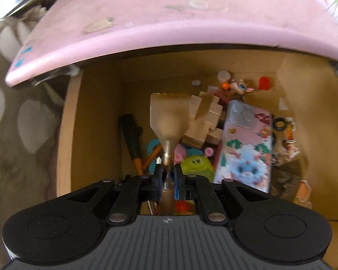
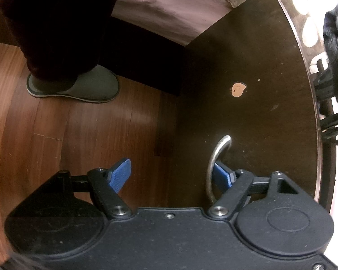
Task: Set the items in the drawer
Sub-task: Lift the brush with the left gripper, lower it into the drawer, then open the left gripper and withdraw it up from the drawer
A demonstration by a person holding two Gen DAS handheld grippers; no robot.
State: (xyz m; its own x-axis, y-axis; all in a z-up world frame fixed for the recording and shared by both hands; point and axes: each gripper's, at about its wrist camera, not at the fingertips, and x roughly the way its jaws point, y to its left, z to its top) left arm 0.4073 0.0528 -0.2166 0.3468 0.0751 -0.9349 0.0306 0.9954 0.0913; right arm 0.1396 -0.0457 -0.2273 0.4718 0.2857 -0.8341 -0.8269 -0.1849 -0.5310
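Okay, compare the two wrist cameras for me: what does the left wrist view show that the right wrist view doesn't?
Only the left wrist view shows the open drawer and its clutter: a phone case, wooden blocks, a dark-handled tool and a green toy. It also shows the left gripper shut on a spatula.

Only the right wrist view shows the dark drawer front, its metal handle, the wood floor, a grey slipper, and the open right gripper.

Shared: apparently the pink surface, though that match is uncertain.
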